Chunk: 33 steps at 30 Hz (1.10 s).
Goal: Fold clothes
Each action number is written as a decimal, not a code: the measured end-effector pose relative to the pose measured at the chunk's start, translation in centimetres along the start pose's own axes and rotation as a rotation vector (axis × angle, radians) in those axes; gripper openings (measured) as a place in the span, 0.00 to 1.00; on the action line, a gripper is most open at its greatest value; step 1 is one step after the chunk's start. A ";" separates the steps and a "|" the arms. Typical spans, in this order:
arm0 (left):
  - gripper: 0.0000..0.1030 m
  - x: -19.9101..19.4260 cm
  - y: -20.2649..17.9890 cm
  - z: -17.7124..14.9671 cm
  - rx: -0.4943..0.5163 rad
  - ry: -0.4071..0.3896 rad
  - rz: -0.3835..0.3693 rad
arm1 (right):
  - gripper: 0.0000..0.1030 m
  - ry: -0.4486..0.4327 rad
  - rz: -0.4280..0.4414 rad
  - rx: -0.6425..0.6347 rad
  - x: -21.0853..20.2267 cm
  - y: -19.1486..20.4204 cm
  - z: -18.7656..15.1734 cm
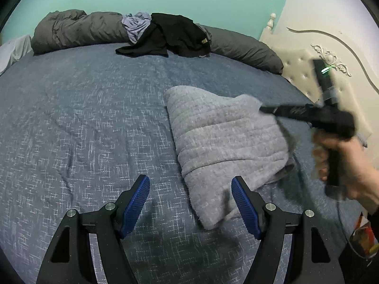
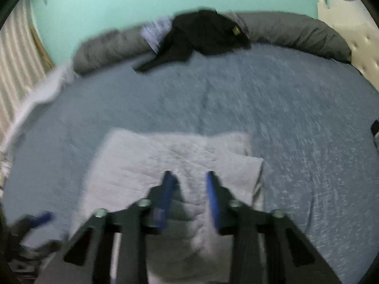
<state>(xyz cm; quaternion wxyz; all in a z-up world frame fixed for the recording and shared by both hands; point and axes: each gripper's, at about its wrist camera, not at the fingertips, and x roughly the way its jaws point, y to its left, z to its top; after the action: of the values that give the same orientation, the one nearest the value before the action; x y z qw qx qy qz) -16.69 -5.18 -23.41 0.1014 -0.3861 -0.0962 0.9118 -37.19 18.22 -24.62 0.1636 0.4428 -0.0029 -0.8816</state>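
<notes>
A folded light grey knit garment (image 1: 225, 142) lies on the blue bedspread (image 1: 83, 118). My left gripper (image 1: 190, 189) is open and empty, just left of the garment's near corner. My right gripper (image 1: 263, 110) shows in the left wrist view at the garment's far right edge, blurred by motion. In the right wrist view the right gripper (image 2: 188, 177) hangs over the garment (image 2: 154, 161) with its blue fingers apart and nothing between them. A black garment (image 1: 170, 36) and a lilac one (image 1: 136, 24) lie piled at the far side.
A long dark grey rolled duvet (image 1: 78, 30) runs along the teal wall. A cream tufted headboard (image 1: 305, 71) stands at the right. White bedding (image 2: 40, 90) hangs at the bed's left edge. The left gripper shows at the lower left of the right wrist view (image 2: 35, 220).
</notes>
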 end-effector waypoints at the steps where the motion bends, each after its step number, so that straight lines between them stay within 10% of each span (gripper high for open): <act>1: 0.73 -0.1 0.1 0.0 -0.002 0.000 0.000 | 0.14 0.023 -0.023 0.006 1.1 -0.5 -0.3; 12: 0.73 -0.4 1.0 0.4 -0.040 -0.004 -0.003 | 0.12 -0.075 0.025 0.031 -1.6 -0.5 0.7; 24: 0.73 -0.1 1.0 0.2 -0.030 0.016 0.003 | 0.14 0.087 0.001 0.006 5.0 0.6 0.7; 33: 0.73 -0.3 0.6 0.4 -0.027 0.004 0.001 | 0.14 0.043 0.024 -0.076 3.2 3.4 1.1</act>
<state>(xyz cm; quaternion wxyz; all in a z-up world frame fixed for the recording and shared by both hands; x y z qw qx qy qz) -16.81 -5.83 -23.05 0.0959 -0.3895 -0.1081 0.9096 -38.81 13.92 -25.94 0.1909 0.4551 0.0287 -0.8693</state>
